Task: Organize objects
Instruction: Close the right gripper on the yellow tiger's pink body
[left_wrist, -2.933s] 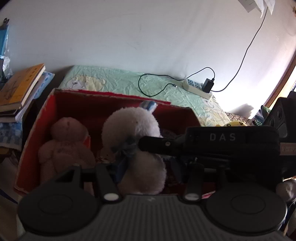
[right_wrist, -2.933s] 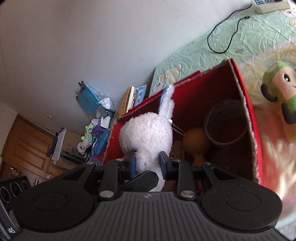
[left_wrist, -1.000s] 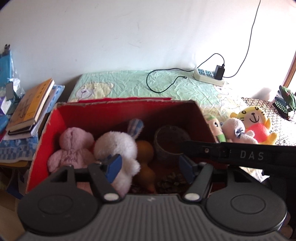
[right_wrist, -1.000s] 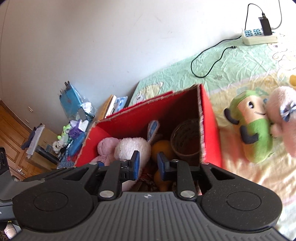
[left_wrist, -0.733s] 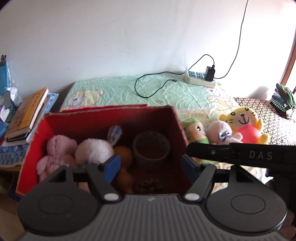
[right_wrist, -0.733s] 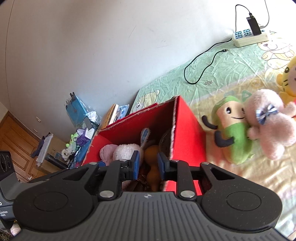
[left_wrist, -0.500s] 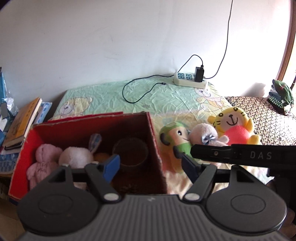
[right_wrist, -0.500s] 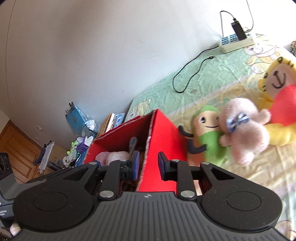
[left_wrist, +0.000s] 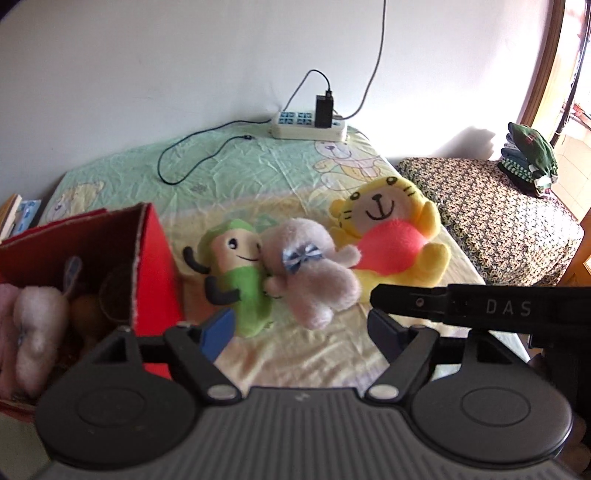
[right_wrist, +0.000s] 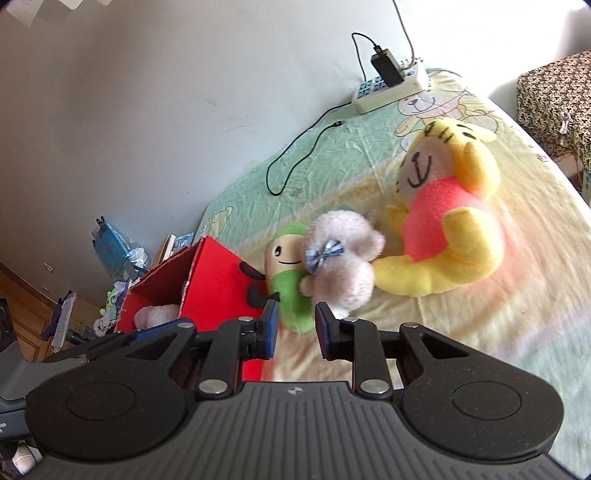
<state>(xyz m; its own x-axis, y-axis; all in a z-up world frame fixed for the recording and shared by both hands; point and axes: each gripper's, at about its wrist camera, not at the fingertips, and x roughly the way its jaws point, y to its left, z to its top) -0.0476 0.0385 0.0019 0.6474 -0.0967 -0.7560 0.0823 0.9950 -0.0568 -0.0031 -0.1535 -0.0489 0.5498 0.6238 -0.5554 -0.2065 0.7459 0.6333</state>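
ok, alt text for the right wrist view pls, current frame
The right tongs, slightly open and empty, point at a green plush and a pink plush with a blue bow lying together on the bedsheet. A yellow tiger plush lies to their right; the red box stands at left.

Bare sheet (left_wrist: 314, 354) before plush toys (left_wrist: 317, 273), red box (left_wrist: 157, 273) walling left side

On the bed (left_wrist: 229, 170), three toys lay in a row, each touching the next: the bean plush (left_wrist: 236, 266) leftmost, the bear with a bow (left_wrist: 314, 273) in the middle, the tiger plush (left_wrist: 391, 236) rightmost. The box (left_wrist: 155, 273) stood left of them, holding a rabbit plush (left_wrist: 37, 325). The power strip (left_wrist: 306, 127) lay behind, against the wall (left_wrist: 147, 66).
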